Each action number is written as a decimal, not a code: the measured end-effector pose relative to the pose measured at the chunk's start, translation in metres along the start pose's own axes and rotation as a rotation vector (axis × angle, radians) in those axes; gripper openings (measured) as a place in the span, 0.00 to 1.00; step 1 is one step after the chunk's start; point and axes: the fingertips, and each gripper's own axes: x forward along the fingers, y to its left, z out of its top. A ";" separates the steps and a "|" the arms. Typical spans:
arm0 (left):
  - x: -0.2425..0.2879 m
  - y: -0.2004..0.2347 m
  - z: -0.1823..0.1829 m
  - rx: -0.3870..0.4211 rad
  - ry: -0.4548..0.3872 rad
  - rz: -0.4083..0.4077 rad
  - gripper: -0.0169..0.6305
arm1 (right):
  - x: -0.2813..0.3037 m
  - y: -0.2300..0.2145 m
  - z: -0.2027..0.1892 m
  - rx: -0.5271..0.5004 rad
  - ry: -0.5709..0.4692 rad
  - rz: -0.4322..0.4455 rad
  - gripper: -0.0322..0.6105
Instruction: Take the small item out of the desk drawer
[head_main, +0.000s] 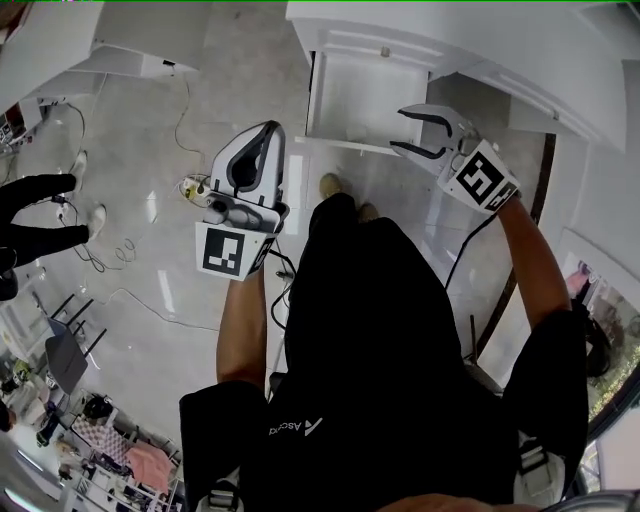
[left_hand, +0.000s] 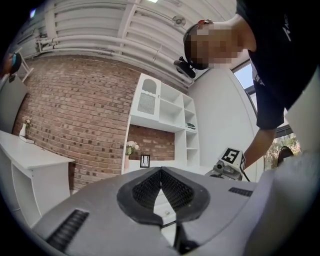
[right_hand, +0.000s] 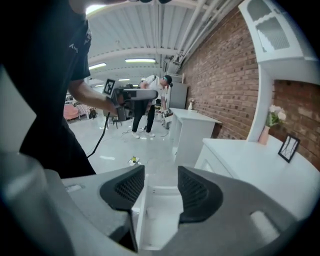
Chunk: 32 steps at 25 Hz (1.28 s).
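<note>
While the right gripper (head_main: 397, 128) hangs over the open white drawer (head_main: 360, 100), its fingers stand wide apart with nothing between them. Down in the drawer, close to the wall on the left in the right gripper view, a small pale item (right_hand: 148, 212) lies on the bottom. It is too faint to say what it is. The left gripper (head_main: 272, 128) is off to the side above the floor (head_main: 200, 90), its fingers shut tip to tip and holding nothing.

wall (left_hand: 75, 100): red brick | floor (head_main: 240, 80): pale, glossy | shelves (left_hand: 147, 102): white | ceiling lights (right_hand: 140, 60): on
</note>
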 end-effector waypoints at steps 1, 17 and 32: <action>0.005 0.010 -0.008 -0.004 0.009 -0.003 0.02 | 0.011 -0.006 -0.007 -0.014 0.032 0.015 0.36; 0.060 0.082 -0.126 -0.113 0.056 0.123 0.02 | 0.152 -0.023 -0.163 -0.045 0.250 0.345 0.36; 0.078 0.103 -0.231 -0.158 0.052 0.162 0.02 | 0.243 0.012 -0.291 -0.050 0.369 0.513 0.36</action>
